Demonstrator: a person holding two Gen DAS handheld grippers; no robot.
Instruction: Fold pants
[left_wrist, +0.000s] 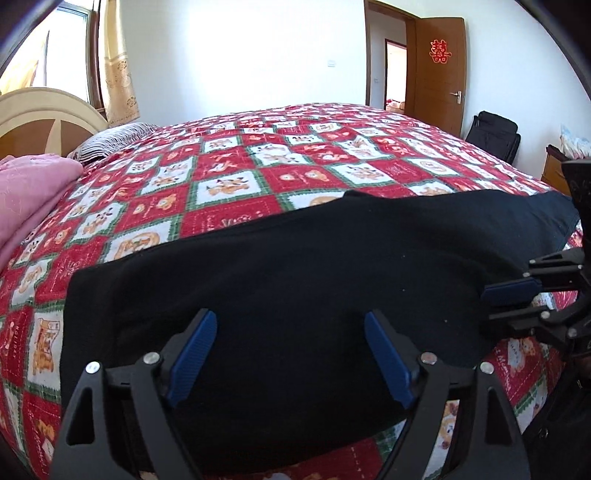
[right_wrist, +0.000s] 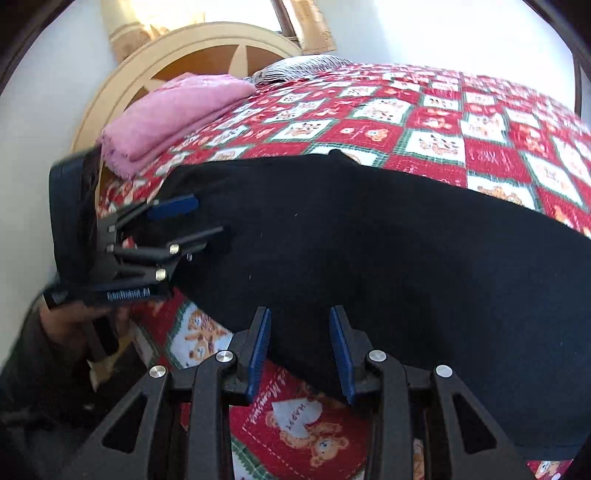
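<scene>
A red patchwork quilt (left_wrist: 258, 177) with bear squares covers the bed. At ten o'clock lie a folded pink blanket (left_wrist: 33, 184) and a striped pillow (left_wrist: 110, 138) below the headboard (left_wrist: 44, 122). At one o'clock a brown door (left_wrist: 439, 74) stands open, a black bag (left_wrist: 493, 134) beside it.

White walls (left_wrist: 240, 55), sunlit window (left_wrist: 66, 44) with beige curtain (left_wrist: 116, 74), open wooden door (left_wrist: 439, 70), arched headboard (right_wrist: 192, 55), patchwork bedspread (left_wrist: 295, 147)

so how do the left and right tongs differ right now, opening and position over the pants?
1. Opening: the left tongs stand wide apart; the right tongs are much narrower, though not pressed together.
2. Position: the left tongs sit over the body of the black pants; the right tongs sit at the pants' near edge, with the bedspread showing below them.
Shared: both have blue pads, point down at the pants, and neither visibly pinches fabric.
</scene>
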